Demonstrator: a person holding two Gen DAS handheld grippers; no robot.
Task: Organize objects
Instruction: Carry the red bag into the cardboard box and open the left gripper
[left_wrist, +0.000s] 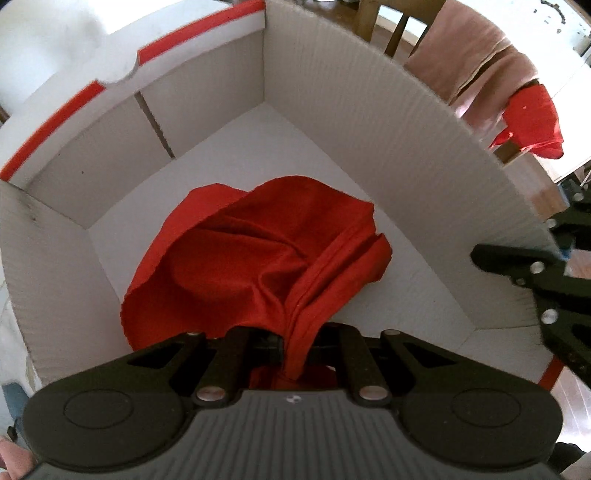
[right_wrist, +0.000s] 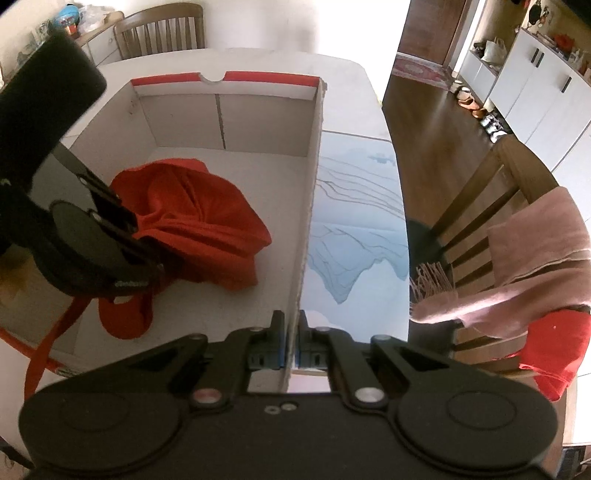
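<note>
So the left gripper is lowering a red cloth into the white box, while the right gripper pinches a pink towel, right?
Not quite. The right gripper is shut on the side wall of the white box, not a towel; the right wrist view shows it. The pink towel hangs on a chair. The left gripper does hold the red cloth inside the box.

The red cloth (left_wrist: 255, 254) lies crumpled on the floor of the open white cardboard box (left_wrist: 332, 85), toward its near left, with one gathered end pinched in the left tongs (left_wrist: 295, 354). The box has red trim along its far rim and stands on the desk (right_wrist: 354, 229). The right tongs (right_wrist: 291, 343) clamp its right wall.
</note>
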